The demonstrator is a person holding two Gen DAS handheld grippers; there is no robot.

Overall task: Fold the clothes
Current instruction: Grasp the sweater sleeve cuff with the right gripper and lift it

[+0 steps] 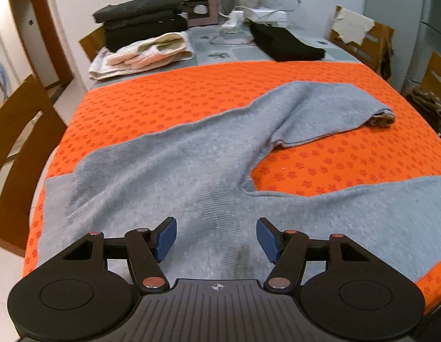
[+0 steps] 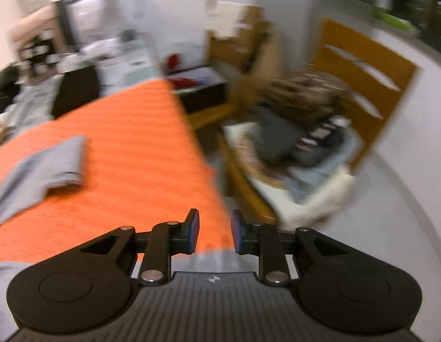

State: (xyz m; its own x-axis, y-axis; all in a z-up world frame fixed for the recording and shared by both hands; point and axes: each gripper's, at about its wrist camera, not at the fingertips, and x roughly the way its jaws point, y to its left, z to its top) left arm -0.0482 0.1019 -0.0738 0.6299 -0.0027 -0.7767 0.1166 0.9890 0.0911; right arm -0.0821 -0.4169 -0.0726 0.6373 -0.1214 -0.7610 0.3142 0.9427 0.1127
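Down in the left wrist view, the left tongs [image 1: 216, 239] gape wide and grip nothing, low in the frame above the grey garment [image 1: 191, 171], which sprawls over the orange mat [image 1: 169, 99] on the desk, one leg reaching to the upper right. Folded dark clothes [image 1: 140, 20] sit upper left.

Next, the blurred right wrist view: the right tongs [image 2: 214, 232] stand partly parted and bare at the mat's [image 2: 129, 131] edge; the garment [image 2: 46, 168] lies at left.

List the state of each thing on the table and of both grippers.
Grey garment: spread flat, unfolded.
Dark stack: folded.
Black garment: folded.
Pale pile: loosely folded.
Left gripper: open, empty, over the grey garment.
Right gripper: open, empty, at the table's edge.
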